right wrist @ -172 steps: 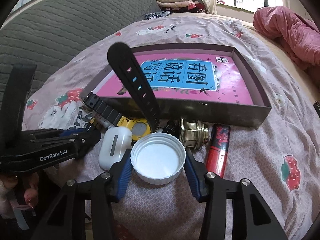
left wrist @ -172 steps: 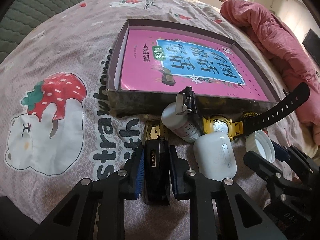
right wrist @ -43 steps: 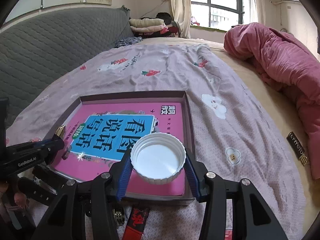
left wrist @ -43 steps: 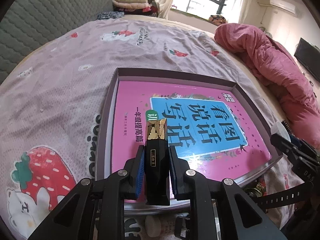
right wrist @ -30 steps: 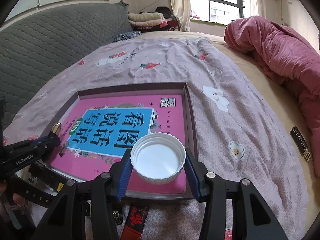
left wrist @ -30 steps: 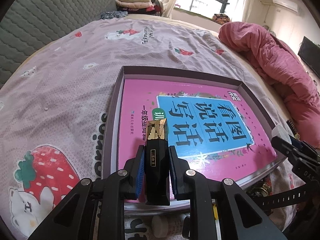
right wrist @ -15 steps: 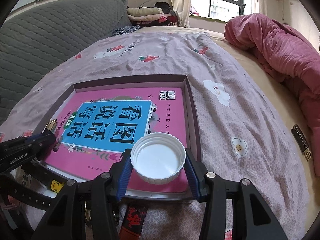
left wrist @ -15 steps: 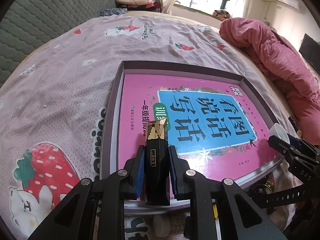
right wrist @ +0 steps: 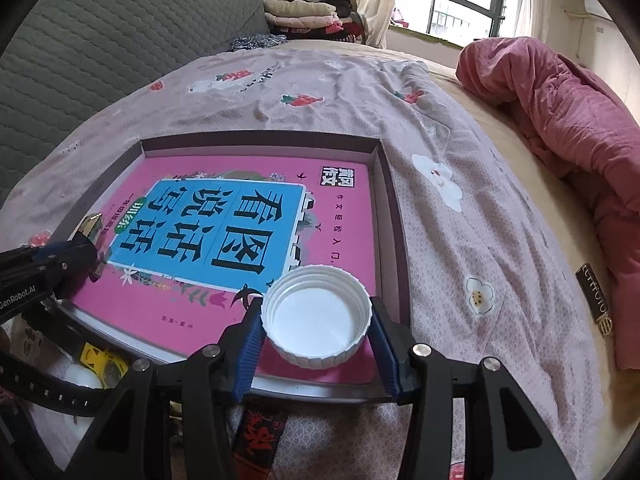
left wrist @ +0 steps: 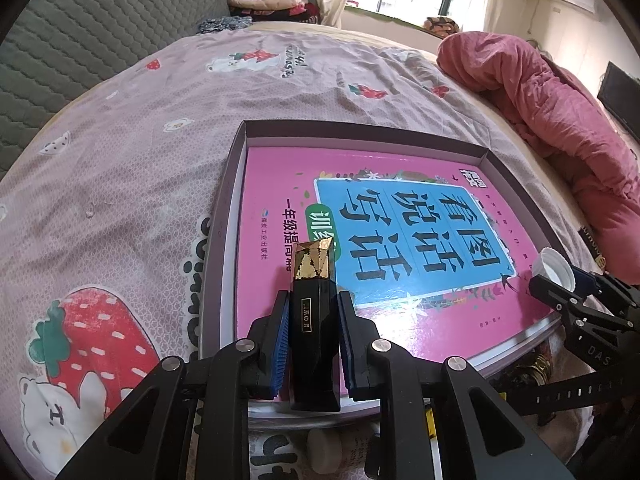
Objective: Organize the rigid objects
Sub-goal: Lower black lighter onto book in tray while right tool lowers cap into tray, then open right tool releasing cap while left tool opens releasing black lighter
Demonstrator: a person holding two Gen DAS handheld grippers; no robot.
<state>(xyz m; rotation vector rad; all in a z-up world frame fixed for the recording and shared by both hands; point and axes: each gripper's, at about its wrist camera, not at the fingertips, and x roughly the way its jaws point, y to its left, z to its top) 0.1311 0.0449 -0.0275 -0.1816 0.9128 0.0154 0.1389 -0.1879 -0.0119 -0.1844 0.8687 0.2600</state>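
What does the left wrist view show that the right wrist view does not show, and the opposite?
Only the left wrist view shows the large strawberry print on the bedsheet and a dark screen on the far wall. Only the right wrist view shows a red packet below the tray's near wall. Both show the pink book, the left gripper shut on the black and gold case, and the right gripper shut on the white cap.
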